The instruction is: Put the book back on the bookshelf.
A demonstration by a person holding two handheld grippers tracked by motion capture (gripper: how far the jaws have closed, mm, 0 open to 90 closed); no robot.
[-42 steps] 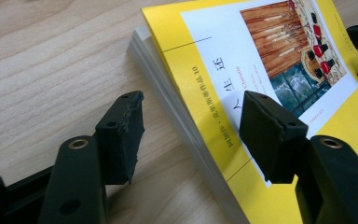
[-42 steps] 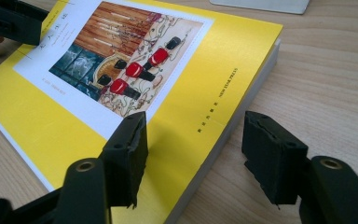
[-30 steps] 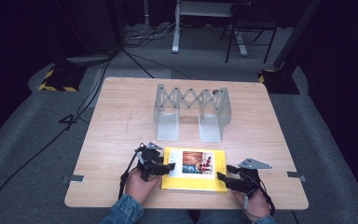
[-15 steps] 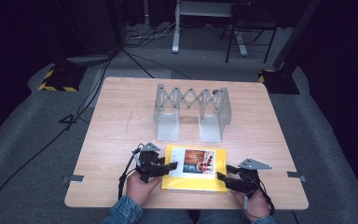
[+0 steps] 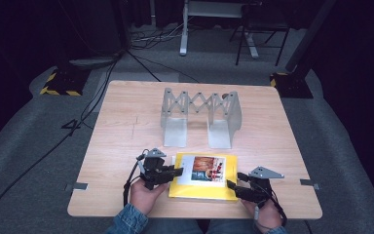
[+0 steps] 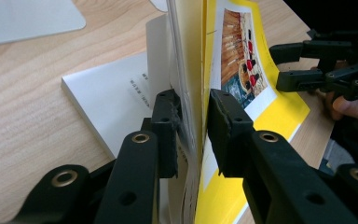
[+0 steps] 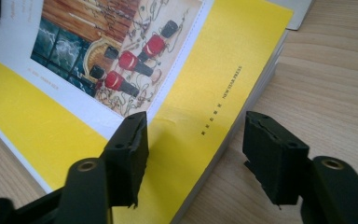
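Left hand-held gripper closed on cover (lifted).

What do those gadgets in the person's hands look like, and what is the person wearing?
Both the left gripper and the right gripper are black, with two blocky jaws, brass-ringed bolt holes, a grey three-cornered plate on top and a trailing black cable. The sleeves are blue denim.

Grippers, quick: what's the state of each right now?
Left gripper: jaws have just been closing, now shut on the yellow book's cover and top pages.
Right gripper: open, jaws have just been opening, astride the book's edge, holding nothing.
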